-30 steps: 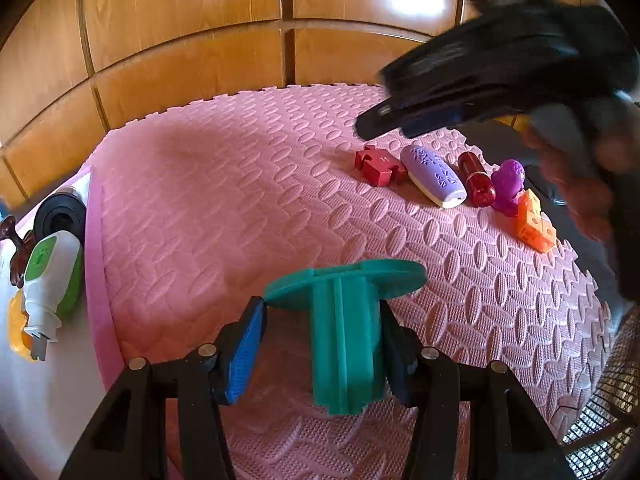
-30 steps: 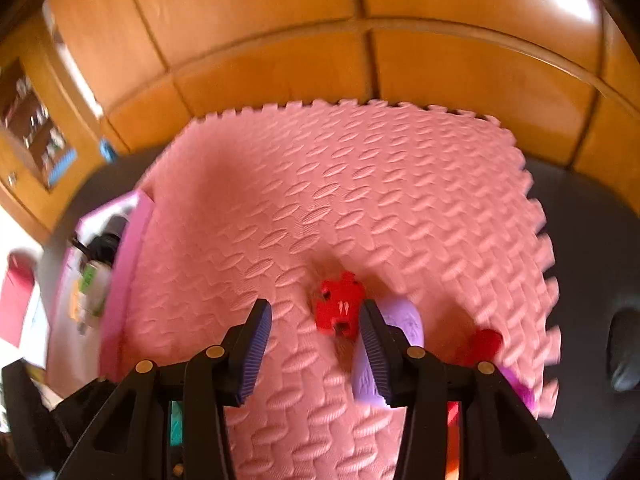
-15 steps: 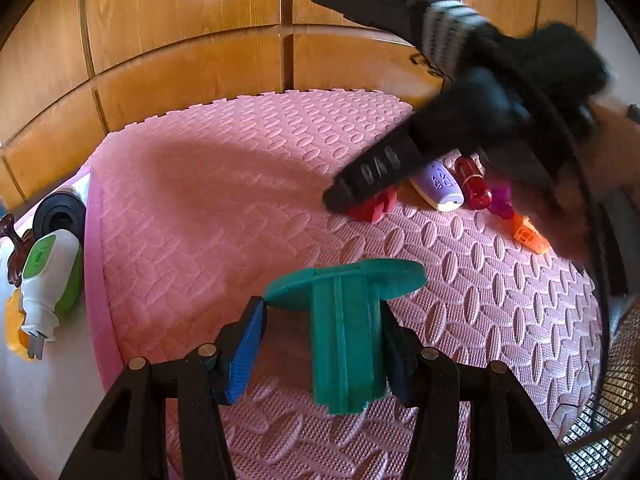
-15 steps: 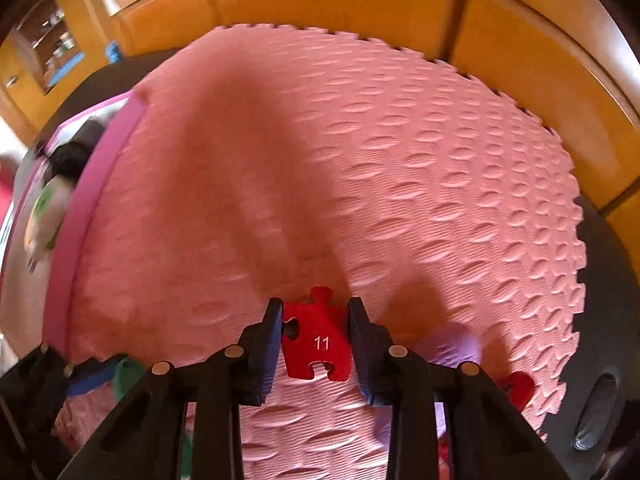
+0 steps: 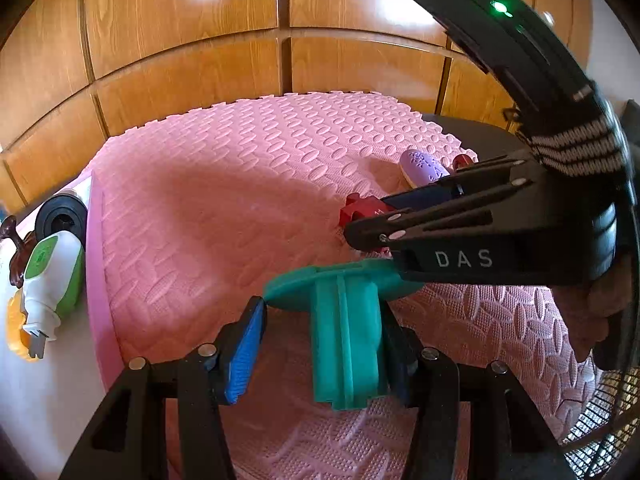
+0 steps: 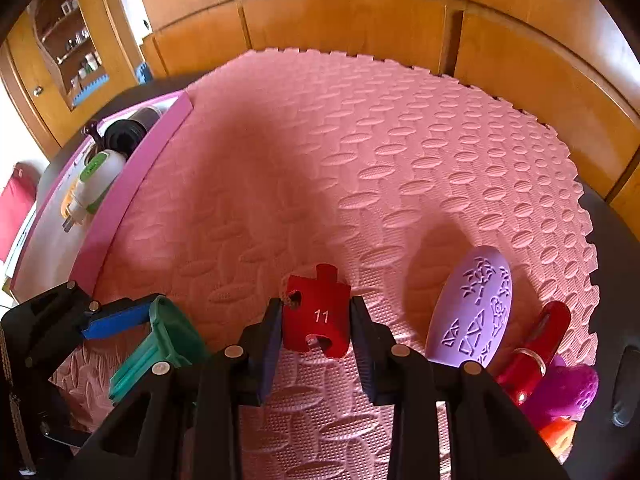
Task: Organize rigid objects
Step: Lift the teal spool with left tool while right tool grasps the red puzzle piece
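Left wrist view, 6 o'clock: left tool (image 5: 323,312), set at a middling width, gripping a teal plastic piece with a round flange and ribbed stem (image 5: 344,344). Stem flat against the 3 o'clock pad, flange rim touching the tip of the blue 9 o'clock pad (image 5: 244,348), open space between that pad and the stem. Carried above the pink foam puzzle mat (image 5: 224,208), not resting on it.

Right wrist view, 6 o'clock: right tool (image 6: 316,308), narrow, jaws opening, with a red jigsaw-shaped block marked 11 (image 6: 316,320) between them and both pads against its sides. Block tilted, its knob toward 12 o'clock, low over the mat; contact with the mat impossible to tell. From the left wrist view, same tool entering from 3 o'clock, nose down just beyond the teal flange.

On the mat at 4 o'clock of the right wrist view, close together in a row: a lilac oval with embossed patterns (image 6: 476,312), a glossy red cylinder (image 6: 536,348) just beside it, then a magenta knobbly toy (image 6: 568,392) and an orange block (image 6: 560,436), partly cut off by the frame edge.

At 9 o'clock of the left wrist view, beside the mat on a white board with a pink border (image 5: 96,280): a black ring (image 5: 62,220) and a white-and-green plug-in device (image 5: 52,276), touching or nearly so.

At 12 o'clock, beyond the mat: wooden wall panels (image 5: 180,40).
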